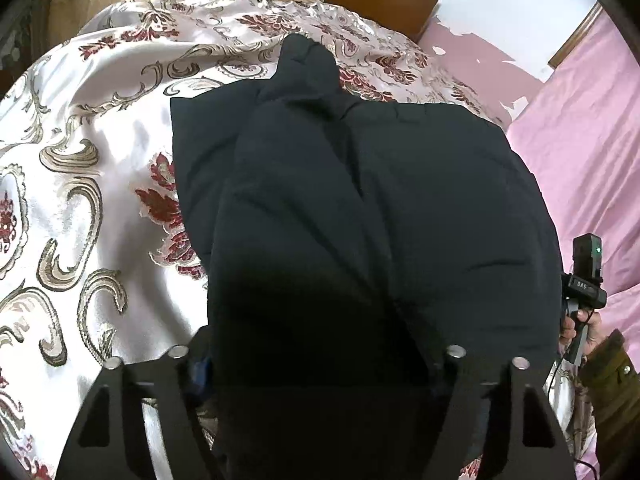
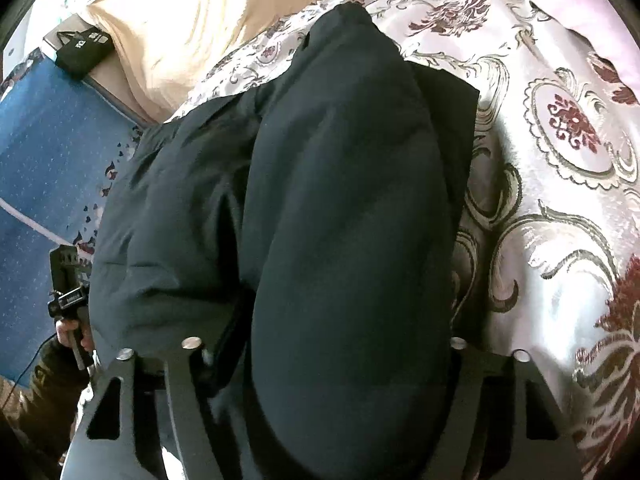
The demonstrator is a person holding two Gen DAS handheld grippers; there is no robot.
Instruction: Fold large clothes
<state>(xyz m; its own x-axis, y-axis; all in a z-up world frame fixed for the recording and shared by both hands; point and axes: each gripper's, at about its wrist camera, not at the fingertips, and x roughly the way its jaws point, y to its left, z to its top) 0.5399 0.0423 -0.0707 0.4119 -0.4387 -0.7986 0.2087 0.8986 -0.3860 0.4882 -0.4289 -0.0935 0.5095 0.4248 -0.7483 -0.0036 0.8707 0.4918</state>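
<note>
On the bed, a dark jacket (image 1: 360, 208) lies bunched on the patterned quilt (image 1: 92, 128), its near end bulging up between the arms of both tools. Left tool (image 1: 316, 360) and right tool (image 2: 324, 352) each have thick folds of jacket filling the gap between their fingers; whether either actually pinches the cloth I cannot tell. Far off lies a yellow blanket (image 2: 192, 20).
</note>
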